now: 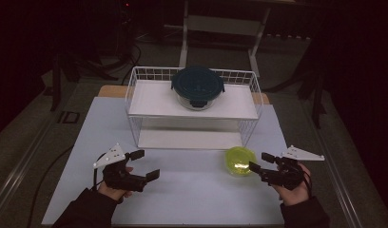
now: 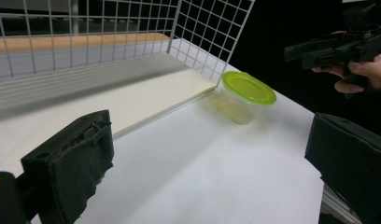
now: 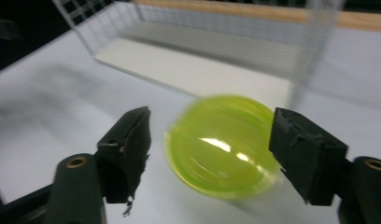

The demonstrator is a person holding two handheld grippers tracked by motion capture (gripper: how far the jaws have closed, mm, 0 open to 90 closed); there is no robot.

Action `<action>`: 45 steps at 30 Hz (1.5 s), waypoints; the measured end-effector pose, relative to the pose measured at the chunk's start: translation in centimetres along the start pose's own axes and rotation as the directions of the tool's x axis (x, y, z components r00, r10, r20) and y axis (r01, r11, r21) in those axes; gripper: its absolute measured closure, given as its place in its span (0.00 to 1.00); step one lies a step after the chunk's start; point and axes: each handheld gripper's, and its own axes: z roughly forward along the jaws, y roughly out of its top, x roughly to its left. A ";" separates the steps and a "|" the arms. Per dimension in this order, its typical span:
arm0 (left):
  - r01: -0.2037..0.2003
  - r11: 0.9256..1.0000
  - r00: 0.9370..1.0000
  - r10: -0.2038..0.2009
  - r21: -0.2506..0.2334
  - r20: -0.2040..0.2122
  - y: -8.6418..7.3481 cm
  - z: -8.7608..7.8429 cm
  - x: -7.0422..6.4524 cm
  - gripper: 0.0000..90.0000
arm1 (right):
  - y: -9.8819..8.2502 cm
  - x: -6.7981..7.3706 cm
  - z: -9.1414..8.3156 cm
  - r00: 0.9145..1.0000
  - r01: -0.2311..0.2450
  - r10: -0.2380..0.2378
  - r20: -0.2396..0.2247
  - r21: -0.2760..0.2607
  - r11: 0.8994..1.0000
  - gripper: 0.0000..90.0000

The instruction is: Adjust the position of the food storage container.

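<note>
A round clear container with a lime-green lid [image 1: 239, 160] stands on the white table [image 1: 182, 190], just in front of the wire rack's right corner. My right gripper [image 1: 259, 161] is open beside its right side. In the right gripper view the container [image 3: 221, 144] lies between the two black jaws of that gripper [image 3: 212, 133], with a gap on each side. My left gripper [image 1: 145, 164] is open at the front left, with nothing between its jaws [image 2: 207, 158]. It looks across at the container [image 2: 247, 91] and the right gripper [image 2: 328, 49].
A white wire rack [image 1: 135, 95] with two shelves stands at the back of the table. A round glass container with a dark blue lid [image 1: 197, 85] sits on its top shelf. The lower shelf board [image 2: 146, 100] is bare. Dark floor surrounds the table.
</note>
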 end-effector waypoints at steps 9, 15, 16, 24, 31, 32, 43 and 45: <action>-0.002 1.000 1.000 0.002 -0.005 -0.010 -0.3 0.0 0.4 0.01 | -2.0 -2.6 -0.4 0.997 -0.036 0.034 0.074 0.029 0.999 0.61; -0.003 1.000 1.000 0.003 0.003 -0.010 -0.4 0.1 0.4 0.01 | -3.2 -3.5 0.9 0.995 -0.071 0.065 0.072 0.085 0.994 0.74; -0.009 1.000 1.000 0.009 0.006 -0.009 -0.4 0.1 0.3 0.01 | -3.3 -3.6 1.2 0.995 -0.073 0.066 0.074 0.096 0.993 0.77; -0.034 0.999 0.999 0.034 0.017 0.008 -0.6 0.4 0.0 0.01 | -4.2 -4.5 3.1 0.995 -0.069 0.056 0.088 0.162 0.984 1.00; -0.043 0.999 0.999 0.042 0.021 0.017 -0.8 0.6 -0.1 0.01 | -4.6 -4.6 4.9 0.996 -0.071 0.057 0.072 0.206 0.976 1.00; -0.042 0.999 0.999 0.042 0.019 0.016 -0.7 0.6 -0.2 0.01 | -4.6 -4.6 5.0 0.995 -0.073 0.059 0.075 0.206 0.976 1.00; -0.045 0.999 0.999 0.045 0.004 0.015 -0.6 0.3 -0.1 0.01 | -4.0 -4.4 7.2 0.998 -0.057 0.048 0.046 0.227 0.972 1.00; -0.046 0.999 0.999 0.046 0.006 0.013 -0.6 0.4 -0.1 0.01 | -4.0 -4.2 7.4 0.998 -0.058 0.051 0.039 0.231 0.971 1.00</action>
